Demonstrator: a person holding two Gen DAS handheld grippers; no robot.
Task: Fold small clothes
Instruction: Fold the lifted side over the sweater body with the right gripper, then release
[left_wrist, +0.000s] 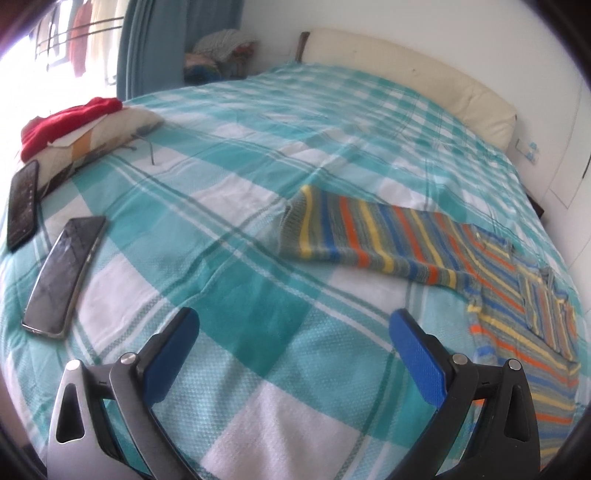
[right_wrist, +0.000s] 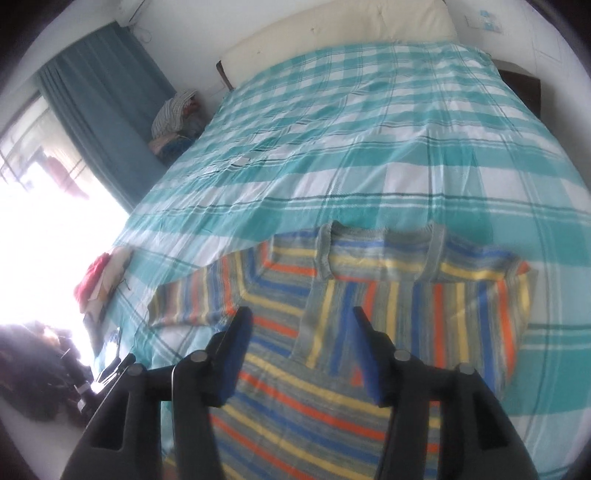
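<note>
Left gripper: your left gripper (left_wrist: 291, 325) hung over the checked bedspread (left_wrist: 236, 206) with its blue pads (left_wrist: 415, 354) spread wide and nothing between them.
Right gripper: your right gripper (right_wrist: 301, 314) was above the garment, its jaws parted and no cloth caught between them; you held nothing with it.
Striped sweater: the small knitted striped sweater (right_wrist: 369, 306) lay flat on the near part of the bed, grey with blue, yellow and orange stripes. In the right wrist view one sleeve was folded across the chest, and the other sleeve (left_wrist: 354, 232) stretched out straight to the side, as the left wrist view showed.
Phones: two dark phones (left_wrist: 62, 273) lay on the bedspread at the left of your left gripper's view, well apart from the sweater.
Red cloth: a red cloth (left_wrist: 66, 122) sat on a cushion beyond the phones.
Headboard: a cream headboard (left_wrist: 406, 70) ran along the far edge.
</note>
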